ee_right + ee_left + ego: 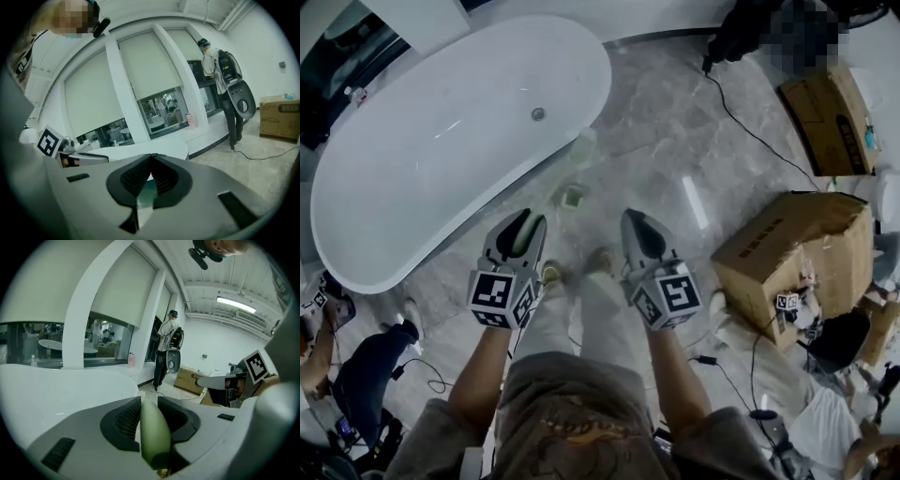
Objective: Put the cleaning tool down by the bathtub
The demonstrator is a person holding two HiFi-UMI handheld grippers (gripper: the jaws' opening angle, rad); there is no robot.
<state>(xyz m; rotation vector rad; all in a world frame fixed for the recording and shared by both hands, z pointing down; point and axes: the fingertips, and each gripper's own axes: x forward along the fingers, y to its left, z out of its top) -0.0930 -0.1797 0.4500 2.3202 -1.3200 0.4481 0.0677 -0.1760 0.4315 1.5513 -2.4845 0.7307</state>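
As the left gripper (pixel 149 401) is clamped on the pale green smooth-handled cleaning tool (pixel 154 439), I judge the carry step in hand. White oval bathtub (pixel 441 141) ahead-left of it. Right gripper (pixel 151 157): jaws together, empty. Next: lower beside tub, release.

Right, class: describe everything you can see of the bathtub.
The bathtub is a freestanding white oval tub with a smooth, glossy surface that looks like acrylic or enamel. It has a thick rounded rim and a small round metal drain in its bottom. It stands upright on the grey marbled floor, and nothing lies inside it.
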